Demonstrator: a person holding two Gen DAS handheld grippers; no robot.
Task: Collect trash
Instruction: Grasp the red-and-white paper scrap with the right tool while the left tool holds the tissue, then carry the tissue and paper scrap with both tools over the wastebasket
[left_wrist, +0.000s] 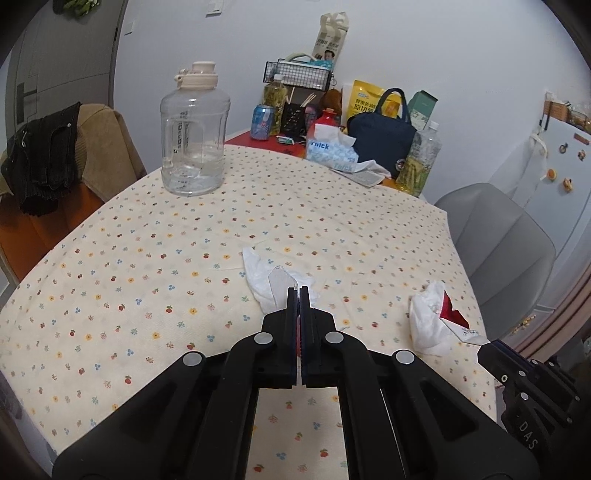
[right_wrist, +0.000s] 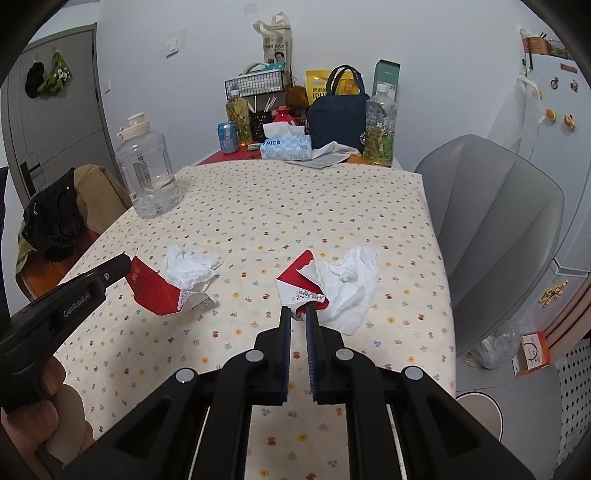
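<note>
You had 2 torn red wrapper pieces pinched, 1 per tool. Your left gripper (right_wrist: 127, 264) was clamped on the left wrapper piece (right_wrist: 159, 293), beside a crumpled tissue (right_wrist: 188, 267). Your right gripper (right_wrist: 298, 312) was nipped narrowly on the right wrapper piece (right_wrist: 301, 286), touching another tissue (right_wrist: 349, 288) on the flowered tablecloth (right_wrist: 258, 206).
</note>
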